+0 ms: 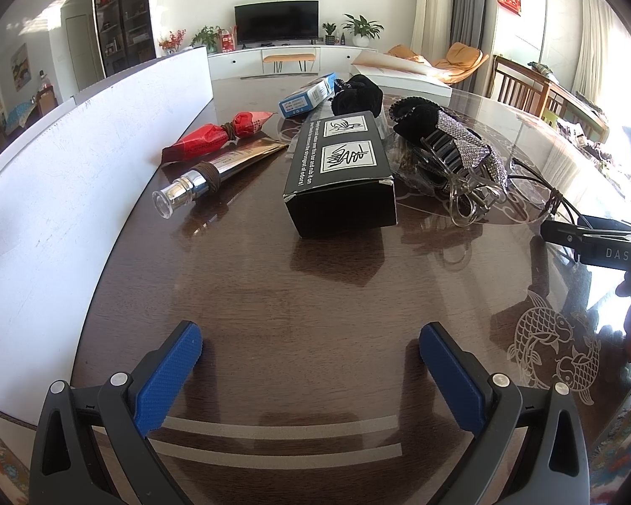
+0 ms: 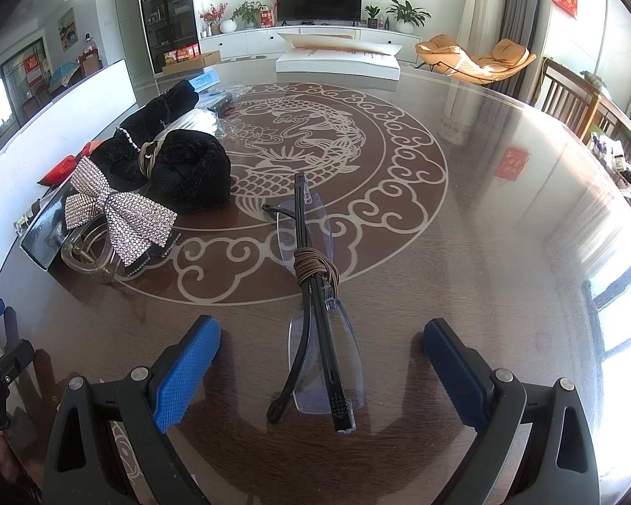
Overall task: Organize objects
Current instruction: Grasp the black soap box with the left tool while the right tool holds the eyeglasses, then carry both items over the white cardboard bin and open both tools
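In the right wrist view, folded rimless glasses (image 2: pixel 315 328) bound with a brown cord lie on the glass table between the open fingers of my right gripper (image 2: pixel 322 345). A rhinestone bow hair clip (image 2: pixel 120 214) and a black velvet bow (image 2: pixel 176 164) lie to the left. In the left wrist view my left gripper (image 1: pixel 311 351) is open and empty over bare table. Ahead of it lie a black box (image 1: pixel 340 172), a gold tube (image 1: pixel 223 168), a red packet (image 1: pixel 218 134), a blue box (image 1: pixel 309 94) and the bow clip (image 1: pixel 462 147).
A white board (image 1: pixel 84 160) stands along the table's left side. A white open box (image 2: pixel 338 59) sits at the far edge. The right gripper's body (image 1: pixel 601 244) shows at the right edge of the left wrist view. Chairs stand beyond the table on the right.
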{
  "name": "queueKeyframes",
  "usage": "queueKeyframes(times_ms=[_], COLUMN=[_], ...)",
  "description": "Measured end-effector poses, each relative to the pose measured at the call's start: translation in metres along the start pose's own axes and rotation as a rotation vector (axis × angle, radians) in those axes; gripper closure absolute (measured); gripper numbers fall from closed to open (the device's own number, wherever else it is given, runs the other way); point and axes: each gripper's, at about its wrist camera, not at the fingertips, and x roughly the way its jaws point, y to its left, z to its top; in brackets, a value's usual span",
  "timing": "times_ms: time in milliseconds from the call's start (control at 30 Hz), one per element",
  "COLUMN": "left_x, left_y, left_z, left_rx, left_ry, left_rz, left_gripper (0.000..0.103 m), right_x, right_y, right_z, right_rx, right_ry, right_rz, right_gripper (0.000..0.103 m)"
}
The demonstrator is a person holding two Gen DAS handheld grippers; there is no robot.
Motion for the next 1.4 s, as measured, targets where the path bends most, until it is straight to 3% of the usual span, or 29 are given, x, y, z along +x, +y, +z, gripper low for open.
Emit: queueKeyframes(times_ms=[233,367,533,733,767,800,833,933,1000,1033,1133,1233,1300,1333,1400], left_x=[-0.002,-0.006,-0.004,0.045,0.050,0.054,0.058,0.049,0.036,0.028,0.005,-0.011,-0.020,-0.025,-0.041], left_y=[0.006,0.012,0.020,0.012,0.012,0.011,0.010,0.007,0.008,0.010,0.021,0.028,0.031,0.032,0.035], left_z=[0.001,0.006,0.049,0.099,0.101,0.103,0.103,0.093,0.078,0.068,0.043,0.025,0.019,0.018,0.017], left_rx=[-0.037,-0.095,-0.178,-0.168,-0.170,-0.167,-0.159,-0.117,-0.093,-0.091,-0.126,-0.163,-0.177,-0.179,-0.178], left_ry=[-0.004,-0.018,-0.020,0.077,0.082,0.088,0.099,0.072,0.059,0.049,0.020,0.001,-0.005,-0.010,-0.035], left_rz=[-0.042,-0.122,-0.226,-0.230,-0.226,-0.225,-0.226,-0.186,-0.156,-0.143,-0.141,-0.146,-0.154,-0.158,-0.163], left_gripper=[0.000,0.000,0.000,0.001,0.007,0.030,0.045,0.046,0.046,0.046,0.046,0.046,0.046,0.046,0.046], right_x=[0.000,0.000,0.001,0.001,0.001,0.001,0.001,0.001,-0.001,-0.002,-0.003,0.003,0.008,0.009,0.008], right_y=[0.000,0.000,0.000,0.000,0.000,0.000,0.000,-0.001,-0.005,-0.006,-0.005,0.000,0.007,0.010,0.009], right_z=[0.000,0.000,0.000,0.000,0.000,0.000,0.000,0.000,0.002,0.004,0.012,0.024,0.031,0.033,0.036], right_rx=[0.001,0.000,-0.001,-0.001,-0.001,-0.001,0.000,0.004,0.007,0.003,-0.062,-0.105,-0.152,-0.178,-0.180], right_ry=[0.000,0.001,0.002,0.001,0.002,0.002,0.001,0.001,0.004,0.018,0.067,0.117,0.130,0.132,0.141], right_rz=[0.001,0.002,0.002,0.003,0.002,0.002,0.002,0.022,0.088,0.112,0.140,0.176,0.159,0.140,0.136], right_gripper=[0.005,0.005,0.005,0.004,0.004,0.004,0.004,0.002,0.003,0.006,0.035,0.047,0.066,0.081,0.090])
